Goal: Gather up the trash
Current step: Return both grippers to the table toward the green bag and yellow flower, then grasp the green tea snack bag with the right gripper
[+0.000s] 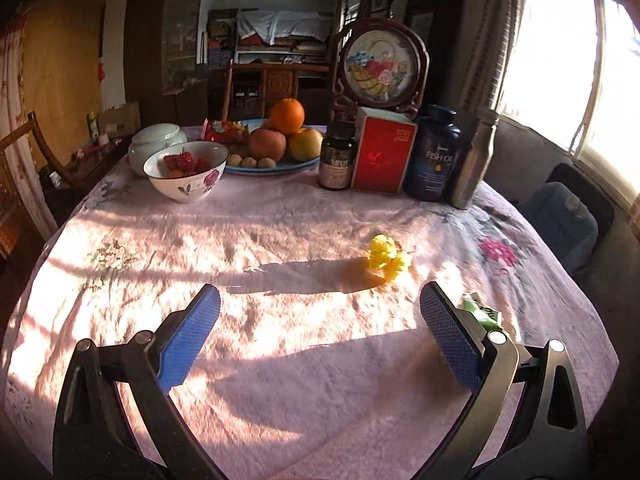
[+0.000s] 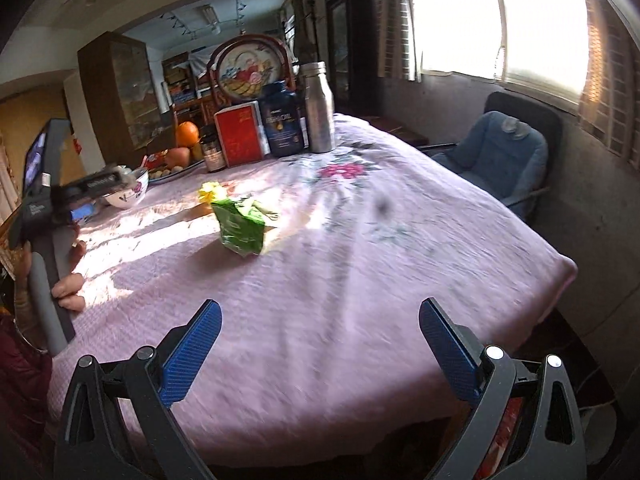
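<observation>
While both hover above the pink tablecloth (image 1: 280, 216), left gripper (image 1: 320, 336) and right gripper (image 2: 320, 344) stand spread, empty. Green wrapper (image 2: 240, 228) and yellow wrapper (image 1: 386, 256) lie mid-table, apart from both.

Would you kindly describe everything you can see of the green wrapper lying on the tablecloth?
The green wrapper is a crumpled, glossy packet, apparently foil or plastic, with paler markings too blurred to read. It stands partly puffed up rather than flat, one torn or folded flap trailing to its right. It rests on the pink tablecloth in sunlight, just in front of the yellow crumpled scrap; whether they touch is unclear. No fingers touch it. In the left wrist view only a corner shows behind the gripper's right-hand finger.
</observation>
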{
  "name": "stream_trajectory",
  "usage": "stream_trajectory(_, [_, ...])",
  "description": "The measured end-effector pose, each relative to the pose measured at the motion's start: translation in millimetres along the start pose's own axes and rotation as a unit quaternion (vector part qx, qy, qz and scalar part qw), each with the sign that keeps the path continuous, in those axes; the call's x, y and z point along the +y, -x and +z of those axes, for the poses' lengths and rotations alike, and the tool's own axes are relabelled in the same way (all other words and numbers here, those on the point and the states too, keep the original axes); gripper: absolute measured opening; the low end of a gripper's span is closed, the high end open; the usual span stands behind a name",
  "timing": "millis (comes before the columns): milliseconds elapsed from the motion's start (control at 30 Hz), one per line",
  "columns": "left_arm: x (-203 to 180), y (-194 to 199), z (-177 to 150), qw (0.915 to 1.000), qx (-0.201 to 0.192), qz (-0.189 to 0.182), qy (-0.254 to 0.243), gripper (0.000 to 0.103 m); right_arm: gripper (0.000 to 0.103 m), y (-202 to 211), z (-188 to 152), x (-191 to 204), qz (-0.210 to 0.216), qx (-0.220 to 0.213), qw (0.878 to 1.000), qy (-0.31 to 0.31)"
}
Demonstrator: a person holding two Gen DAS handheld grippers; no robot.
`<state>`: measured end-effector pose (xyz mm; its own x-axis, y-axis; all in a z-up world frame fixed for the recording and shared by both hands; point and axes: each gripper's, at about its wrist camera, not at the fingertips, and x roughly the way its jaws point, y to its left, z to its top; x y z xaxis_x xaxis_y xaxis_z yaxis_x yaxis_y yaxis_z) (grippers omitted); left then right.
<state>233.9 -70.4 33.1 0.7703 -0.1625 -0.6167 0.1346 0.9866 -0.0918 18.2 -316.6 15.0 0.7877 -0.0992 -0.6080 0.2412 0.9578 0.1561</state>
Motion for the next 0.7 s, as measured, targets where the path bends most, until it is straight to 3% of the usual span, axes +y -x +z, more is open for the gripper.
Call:
stream_trajectory(200, [-2.0, -42.0, -18.8, 0.9974, 0.025, 0.039, -0.056, 0.096, 0.097, -49.7, 26.4, 33.9, 0.016, 0.022, 0.999, 0.024])
stream_trajectory(400, [4.9, -46.7, -18.5, 0.9978, 0.044, 0.016, -0.046, 0.096, 0.097, -98.6, 52.9, 56.4, 0.045, 0.045, 0.998, 0.023])
stream_trajectory(567, [3.6, -41.9, -17.0, 0.9967, 0.027, 0.041, -0.064, 0.096, 0.097, -147.8, 70.2, 71.7, 0.069, 0.082, 0.994, 0.004])
stream_trajectory(700, [-2.0, -32.7, -16.3, 0.9945, -0.002, 0.06, -0.086, 0.096, 0.097, -178.7, 76.2, 78.9, 0.055, 0.1, 0.993, 0.0])
